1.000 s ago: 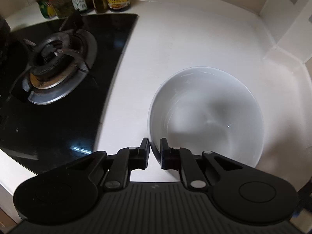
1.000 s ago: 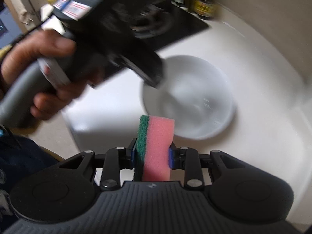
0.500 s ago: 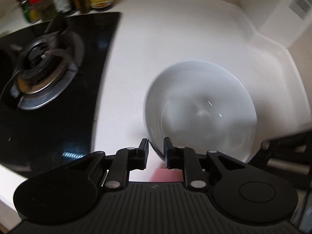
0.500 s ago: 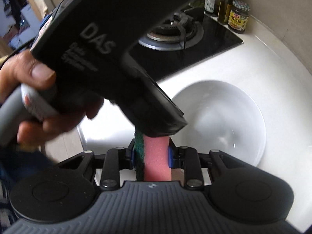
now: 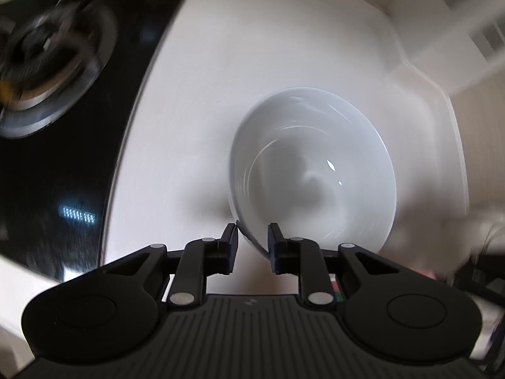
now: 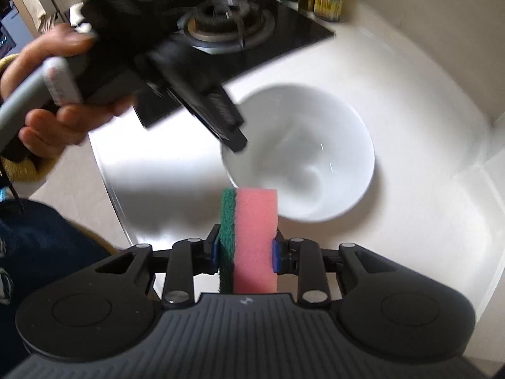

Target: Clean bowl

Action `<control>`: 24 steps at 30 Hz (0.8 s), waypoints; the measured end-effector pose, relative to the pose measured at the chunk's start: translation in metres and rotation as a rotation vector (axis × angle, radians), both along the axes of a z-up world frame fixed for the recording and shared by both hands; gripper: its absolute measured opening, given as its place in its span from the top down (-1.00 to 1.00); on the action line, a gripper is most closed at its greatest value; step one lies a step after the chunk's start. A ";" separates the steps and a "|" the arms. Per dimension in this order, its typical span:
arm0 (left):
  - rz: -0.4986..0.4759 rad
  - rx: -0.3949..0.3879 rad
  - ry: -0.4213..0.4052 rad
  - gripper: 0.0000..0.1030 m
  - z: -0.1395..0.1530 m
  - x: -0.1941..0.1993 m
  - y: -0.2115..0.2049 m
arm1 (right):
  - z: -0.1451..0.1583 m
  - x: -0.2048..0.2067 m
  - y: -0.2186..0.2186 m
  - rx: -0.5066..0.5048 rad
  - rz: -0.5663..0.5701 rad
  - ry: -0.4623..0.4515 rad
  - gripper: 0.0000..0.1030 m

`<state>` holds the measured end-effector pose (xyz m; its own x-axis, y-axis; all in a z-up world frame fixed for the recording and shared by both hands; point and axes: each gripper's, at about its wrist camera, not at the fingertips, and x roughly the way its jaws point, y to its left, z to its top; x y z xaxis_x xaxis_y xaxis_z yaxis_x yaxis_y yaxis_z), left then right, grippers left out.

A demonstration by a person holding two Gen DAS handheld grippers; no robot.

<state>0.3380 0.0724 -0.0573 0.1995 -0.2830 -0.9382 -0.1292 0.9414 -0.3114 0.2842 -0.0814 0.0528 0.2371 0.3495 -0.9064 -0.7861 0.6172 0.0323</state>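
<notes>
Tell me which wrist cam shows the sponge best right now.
Right wrist view: the sponge, pink foam with a green scouring layer, stands clamped in the right gripper, just short of the bowl. The left wrist view catches only a blurred pink sliver at its right edge, likely the sponge.

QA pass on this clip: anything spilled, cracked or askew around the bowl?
Nothing spilled or cracked. The white ceramic bowl sits on the white countertop, its near rim between the closing left tongs. The pink-and-green sponge sits upright in the right tongs. Motion blur only.
</notes>
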 end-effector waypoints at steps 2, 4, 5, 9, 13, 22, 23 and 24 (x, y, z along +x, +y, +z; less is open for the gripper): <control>0.057 0.014 0.009 0.75 0.001 0.002 0.007 | -0.004 0.000 0.016 0.075 -0.007 -0.014 0.52; 0.081 0.024 0.016 0.78 0.002 0.004 0.010 | -0.009 0.002 0.025 0.113 0.000 -0.017 0.52; 0.087 0.022 0.023 0.78 0.002 0.004 0.012 | -0.010 0.003 0.030 0.127 0.004 -0.021 0.52; 0.065 0.035 0.013 0.77 0.003 0.003 0.010 | -0.011 0.008 0.047 0.173 0.013 -0.059 0.52; 0.033 0.030 0.004 0.71 0.004 0.002 0.010 | -0.012 0.021 0.046 0.179 0.060 -0.021 0.52; -0.055 0.009 -0.001 0.55 0.001 0.004 0.008 | -0.009 0.034 0.013 0.031 0.232 0.053 0.52; -0.065 0.007 0.000 0.53 0.001 0.004 0.008 | -0.009 0.035 0.008 0.003 0.248 0.057 0.52; -0.075 0.007 0.001 0.51 0.001 0.003 0.007 | -0.010 0.035 0.004 -0.018 0.255 0.058 0.52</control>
